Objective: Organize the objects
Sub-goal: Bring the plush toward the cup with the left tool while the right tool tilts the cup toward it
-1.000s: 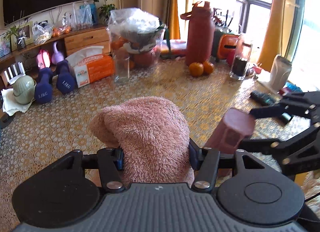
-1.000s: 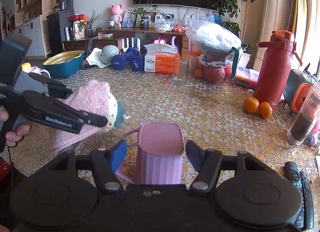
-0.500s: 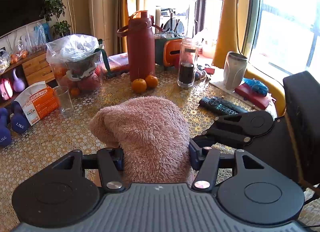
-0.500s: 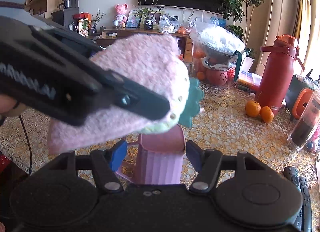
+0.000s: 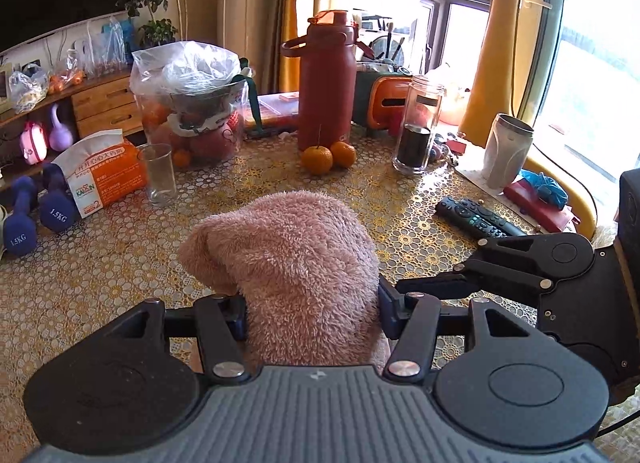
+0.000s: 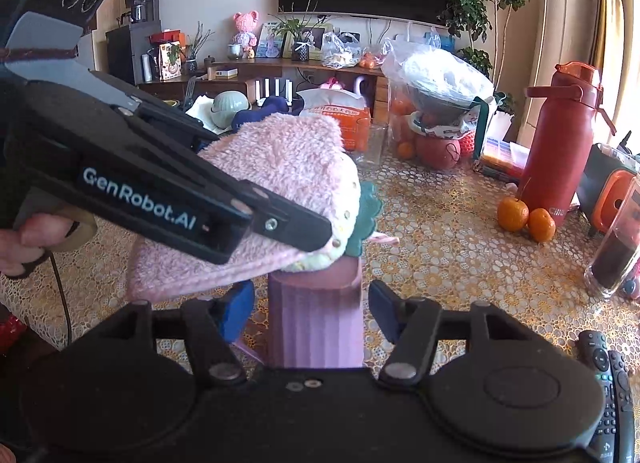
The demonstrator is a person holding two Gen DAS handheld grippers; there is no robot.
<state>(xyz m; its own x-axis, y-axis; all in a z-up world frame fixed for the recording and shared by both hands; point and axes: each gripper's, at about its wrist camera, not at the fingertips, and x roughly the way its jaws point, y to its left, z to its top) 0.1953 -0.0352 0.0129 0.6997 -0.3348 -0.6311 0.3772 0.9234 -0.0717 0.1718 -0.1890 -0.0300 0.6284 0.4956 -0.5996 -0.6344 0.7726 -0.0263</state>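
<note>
Nearest in the left wrist view, the left gripper (image 5: pixel 312 303) is clamped on a pink plush toy (image 5: pixel 292 263); both blue pads press into its fleece, and the toy fills the gap between the fingers. In the right wrist view the same toy (image 6: pixel 280 167) sits directly above the open mouth of a pink ribbed cup (image 6: pixel 316 323), its cream and green trim touching or just over the rim — contact cannot be confirmed.

The right gripper (image 6: pixel 312 307) stands astride the cup. Its blue pads lie just beside the cup walls with a narrow gap visible on each side, so the fingers are parted and not pressing. The cup stands upright; its base is hidden, so whether it rests on the table (image 6: pixel 440 223) cannot be told.

To the near right lie two remote controls (image 6: pixel 608 383), side by side on the patterned cloth. In the middle distance, right of centre, two oranges (image 5: pixel 328 157) touch each other just before a tall red flask (image 5: pixel 326 83). Right of these stands a glass jar (image 5: pixel 416 127) with dark contents. Left of centre, an empty drinking glass (image 5: pixel 160 175) stands beside an orange tissue box (image 5: pixel 104 175), with blue dumbbells (image 5: pixel 36 215) further left. Behind them, a plastic-covered fruit basket (image 5: pixel 192 103).
</note>
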